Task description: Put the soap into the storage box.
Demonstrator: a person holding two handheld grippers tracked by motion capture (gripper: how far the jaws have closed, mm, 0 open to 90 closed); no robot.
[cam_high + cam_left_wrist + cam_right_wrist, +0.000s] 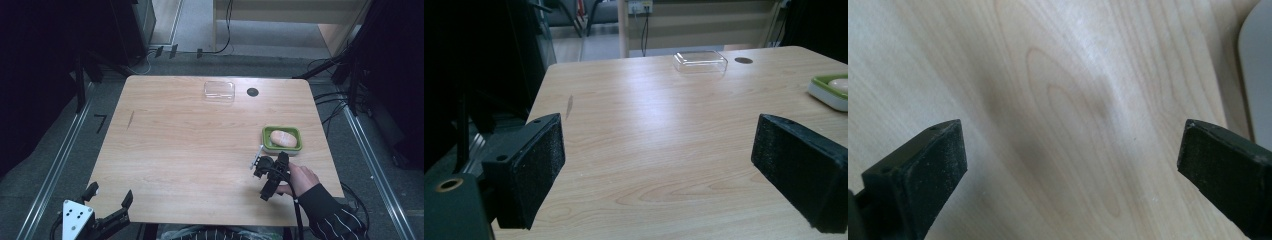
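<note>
Right gripper [270, 167] jaws apart near green dish [282, 139]; left gripper [659, 165] jaws apart, its view catching clear lid [700, 61] side-on.

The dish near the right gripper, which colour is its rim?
The dish has a light green rim, seen best in the high view.

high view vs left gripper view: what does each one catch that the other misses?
High view alone: the right gripper in a gloved hand just short of the green tray, jaws apart, with the table's near edge and the floor rails.

Left gripper view alone: the left gripper seen close from behind its own jaws, foam pads wide apart with nothing between them.

Both: the wooden table, the clear plastic lid at the far edge, the dark round spot beside it, and the green tray holding a pale bun.
</note>
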